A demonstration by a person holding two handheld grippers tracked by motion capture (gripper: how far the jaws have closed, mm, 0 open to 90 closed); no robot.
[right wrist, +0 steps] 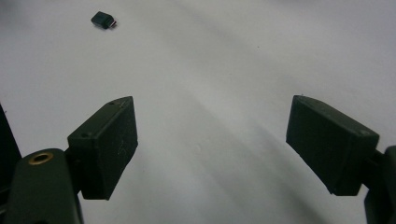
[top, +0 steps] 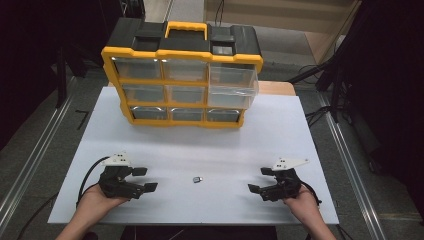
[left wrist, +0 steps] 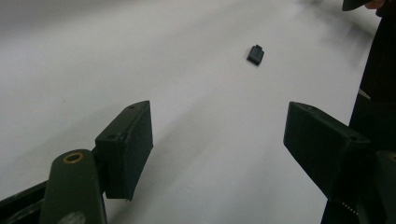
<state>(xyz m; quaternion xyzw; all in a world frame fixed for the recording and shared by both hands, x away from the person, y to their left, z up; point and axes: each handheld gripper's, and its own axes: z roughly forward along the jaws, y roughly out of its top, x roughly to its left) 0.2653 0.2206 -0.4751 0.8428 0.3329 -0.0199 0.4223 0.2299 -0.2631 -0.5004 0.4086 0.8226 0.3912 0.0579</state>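
A small dark block-shaped part (top: 198, 179) lies on the white table (top: 200, 150) between both hands, near the front edge. It lies ahead and to the right in the left gripper view (left wrist: 255, 54) and at the top left in the right gripper view (right wrist: 103, 20). My left gripper (top: 144, 179) rests at the front left, open, nothing between its jaws. My right gripper (top: 260, 180) rests at the front right, also open and empty. Each gripper points inward toward the small part, well apart from it.
A yellow and black drawer organiser (top: 182, 75) with clear drawers stands at the back of the table; its right middle drawer (top: 233, 90) sticks out a little. Metal rails (top: 345, 145) run along the floor on both sides.
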